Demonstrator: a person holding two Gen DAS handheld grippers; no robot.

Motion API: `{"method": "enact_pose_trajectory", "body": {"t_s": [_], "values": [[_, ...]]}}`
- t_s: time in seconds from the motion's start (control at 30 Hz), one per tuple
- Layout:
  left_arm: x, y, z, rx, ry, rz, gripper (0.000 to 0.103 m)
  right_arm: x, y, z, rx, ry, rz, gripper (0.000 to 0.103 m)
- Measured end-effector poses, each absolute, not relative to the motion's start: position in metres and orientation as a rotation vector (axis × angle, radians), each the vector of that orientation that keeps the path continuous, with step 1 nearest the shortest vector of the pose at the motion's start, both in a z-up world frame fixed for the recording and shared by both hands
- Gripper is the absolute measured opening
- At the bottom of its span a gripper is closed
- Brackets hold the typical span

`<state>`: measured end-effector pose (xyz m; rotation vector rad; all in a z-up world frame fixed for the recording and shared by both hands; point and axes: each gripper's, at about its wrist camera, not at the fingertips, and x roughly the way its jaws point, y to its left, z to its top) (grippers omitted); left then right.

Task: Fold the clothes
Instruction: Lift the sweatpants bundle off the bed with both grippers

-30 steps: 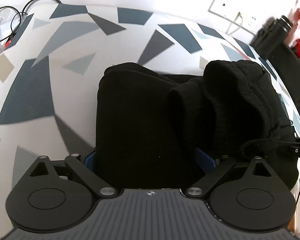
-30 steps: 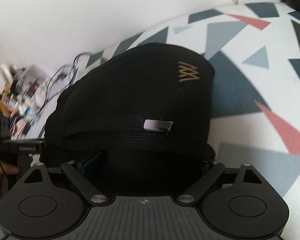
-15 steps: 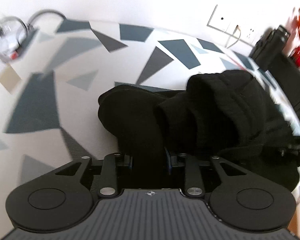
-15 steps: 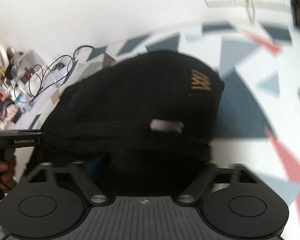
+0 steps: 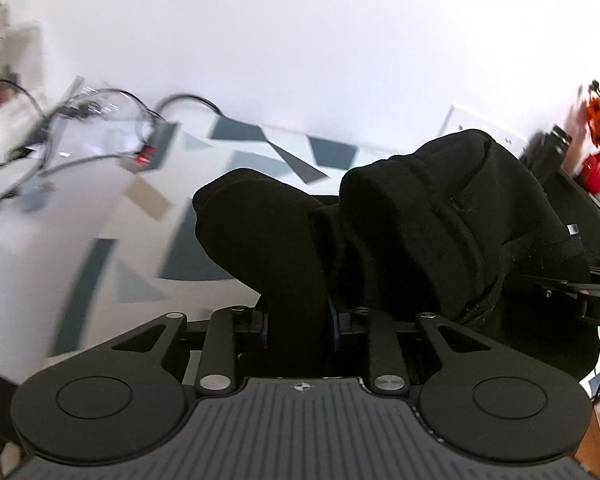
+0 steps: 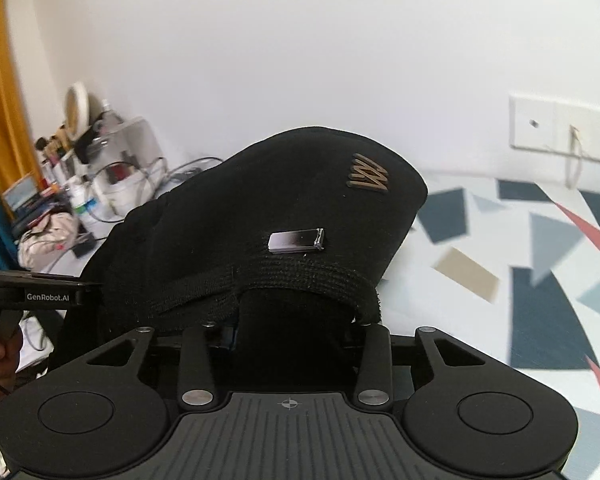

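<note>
Left tool [image 5: 298, 326] pinching a fold of the black garment [image 5: 420, 220], bulk bunched ahead and right of it, raised over the patterned surface [image 5: 100, 220]. Right tool [image 6: 296, 328] closing on the garment's ribbed hem [image 6: 300, 276]; cloth between the fingers, draped ahead.

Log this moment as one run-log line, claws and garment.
left claw: shut on black garment | right claw: closing on its ribbed hem | garment: bunched, held up over patterned sheet
</note>
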<state>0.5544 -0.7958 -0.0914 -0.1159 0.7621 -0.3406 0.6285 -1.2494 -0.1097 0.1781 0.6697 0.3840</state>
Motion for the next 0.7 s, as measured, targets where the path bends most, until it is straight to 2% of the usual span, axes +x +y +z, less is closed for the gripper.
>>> {"method": "enact_pose_trajectory", "body": {"t_s": [0.33, 0.7], "values": [[0.486, -0.708, -0.068, -0.212, 0.696, -0.052, 0.026, 0.636, -1.162, -0.08, 0.114, 0.675, 0.669, 0.034], [0.342, -0.675, -0.038, -0.386, 0.627, 0.536, 0.026, 0.642, -1.028, -0.052, -0.072, 0.711, 1.293, 0.034]]}}
